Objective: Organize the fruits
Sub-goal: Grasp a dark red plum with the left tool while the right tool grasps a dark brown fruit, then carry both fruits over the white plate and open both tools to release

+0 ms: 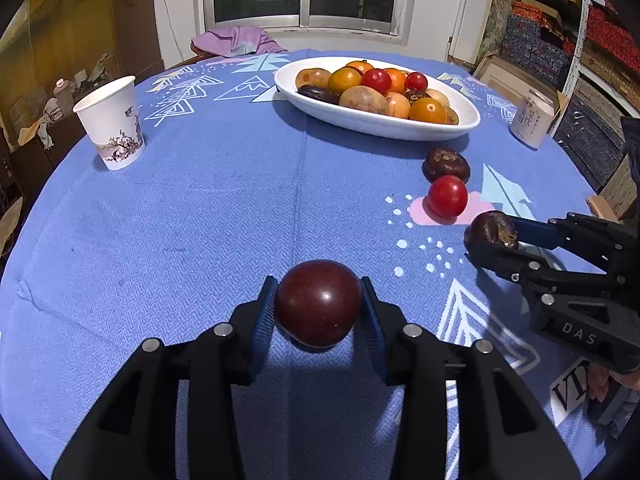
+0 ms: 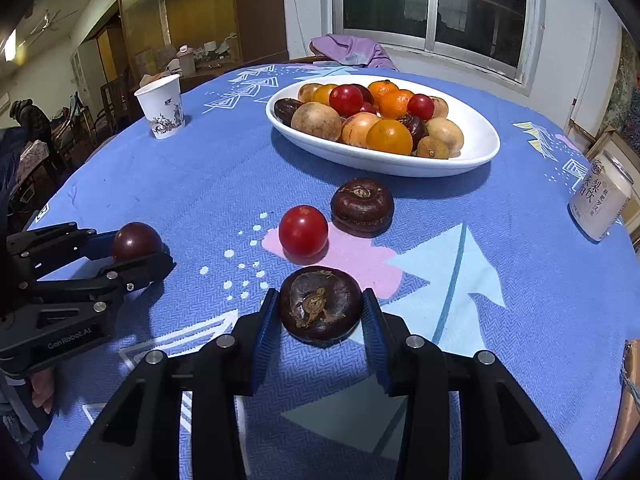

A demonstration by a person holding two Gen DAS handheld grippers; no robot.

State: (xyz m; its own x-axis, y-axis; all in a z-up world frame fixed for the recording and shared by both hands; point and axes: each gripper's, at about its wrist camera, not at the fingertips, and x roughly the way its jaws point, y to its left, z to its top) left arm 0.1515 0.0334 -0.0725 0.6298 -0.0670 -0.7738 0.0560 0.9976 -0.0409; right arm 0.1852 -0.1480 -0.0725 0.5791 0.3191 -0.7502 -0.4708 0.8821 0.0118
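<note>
**Both hand-held grippers clamped on dark fruit**

The left hand-held gripper (image 1: pixel 319 308) holds a smooth dark red plum (image 1: pixel 319 303) between its blue pads, low over the blue patterned counter (image 1: pixel 200 220). The right hand-held gripper (image 2: pixel 320 312) pinches a dark brown water chestnut (image 2: pixel 321 305) the same way, its rough stem scar facing the camera. Just beyond it lie a red cherry tomato (image 2: pixel 303 231) and a second chestnut (image 2: pixel 362 206), near each other on the cloth. Farther back, a white oval dish (image 2: pixel 476 152) carries piled orange, red and brown fruit. A paper cup (image 2: pixel 163 106) stands far left; a can (image 2: pixel 602 196) stands right.
</note>
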